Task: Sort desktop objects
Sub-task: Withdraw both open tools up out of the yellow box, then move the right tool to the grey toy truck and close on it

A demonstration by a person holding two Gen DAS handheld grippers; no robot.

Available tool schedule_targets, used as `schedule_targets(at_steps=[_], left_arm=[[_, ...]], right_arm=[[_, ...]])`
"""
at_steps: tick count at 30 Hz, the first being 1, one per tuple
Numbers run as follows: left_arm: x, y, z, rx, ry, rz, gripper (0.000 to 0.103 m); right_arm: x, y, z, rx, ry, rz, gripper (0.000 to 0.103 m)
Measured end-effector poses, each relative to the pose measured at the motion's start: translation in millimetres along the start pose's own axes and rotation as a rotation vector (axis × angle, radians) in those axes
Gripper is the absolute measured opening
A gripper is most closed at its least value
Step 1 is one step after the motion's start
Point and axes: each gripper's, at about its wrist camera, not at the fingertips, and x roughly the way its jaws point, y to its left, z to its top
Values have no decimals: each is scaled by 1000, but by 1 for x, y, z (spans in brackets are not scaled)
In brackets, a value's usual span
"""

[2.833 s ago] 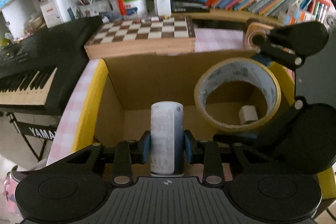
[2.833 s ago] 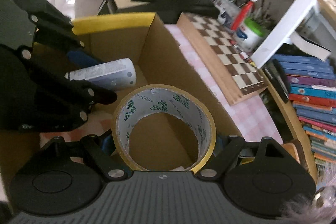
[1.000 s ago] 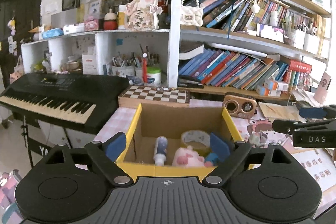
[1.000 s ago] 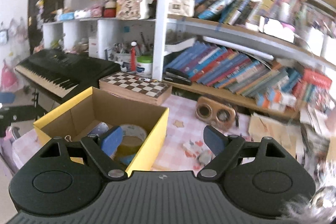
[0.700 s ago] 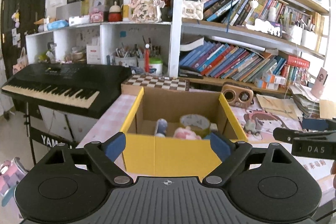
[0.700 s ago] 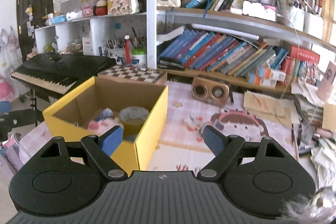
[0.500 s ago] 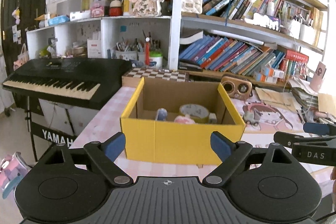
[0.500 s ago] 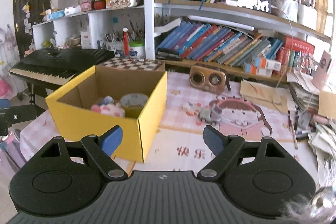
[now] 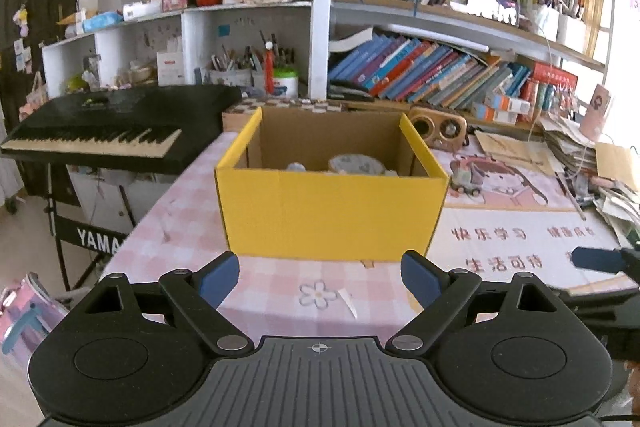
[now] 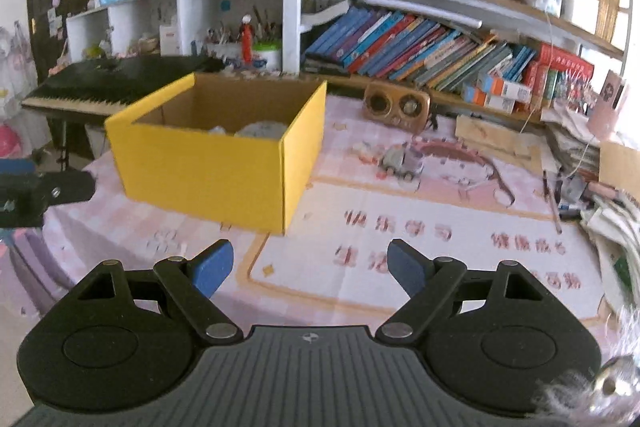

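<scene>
My left gripper [image 9: 320,277] stands wide, its two blue-padded fingers [image 9: 219,279] spread far apart with nothing between them but the pink checked tablecloth [image 9: 188,219] below. It touches nothing. My right gripper [image 10: 310,269] is spread nearly as wide and is just as empty, its blue pads [image 10: 404,269] hanging over the pale printed desk mat with red characters [image 10: 440,239]. Neither one holds or presses on anything.

The open yellow cardboard box with a brown inside [image 9: 332,207] sits on the table straight ahead of my left gripper and apart from its fingertips. From the right wrist view the same box lies ahead and to the left, one corner turned toward me. Inside it, just above the near wall, I can see the top of a roll of tan packing tape [image 9: 356,163] and beside it the rounded end of a pale grey-white object [image 9: 295,167] that I cannot make out further.

To the right of the box, on the mat, stands a small grey toy vehicle [image 10: 402,159], well apart from my right fingers. Behind it is a brown wooden speaker with two round openings [image 10: 396,107], near the shelf of leaning books [image 10: 420,51]. A black electronic keyboard [image 9: 116,123] sits left of the box. The tip of my right gripper shows at the right edge of the left wrist view.
</scene>
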Motion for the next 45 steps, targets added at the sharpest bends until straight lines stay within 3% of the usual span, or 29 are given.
schedule_targets(at_steps=[8, 21, 37, 45], left_arm=[[7, -13, -12, 19, 56, -41, 91], [29, -46, -17, 65, 117, -137, 91], [72, -120, -3, 137, 173, -265, 91], [102, -152, 10, 144, 193, -276, 91]], right_arm=[[-2, 6, -16, -21, 60, 22, 84], [-3, -23, -31, 48, 112, -59, 84], [4, -94, -37, 138, 165, -177, 84], [22, -136, -29, 163, 190, -197, 84]])
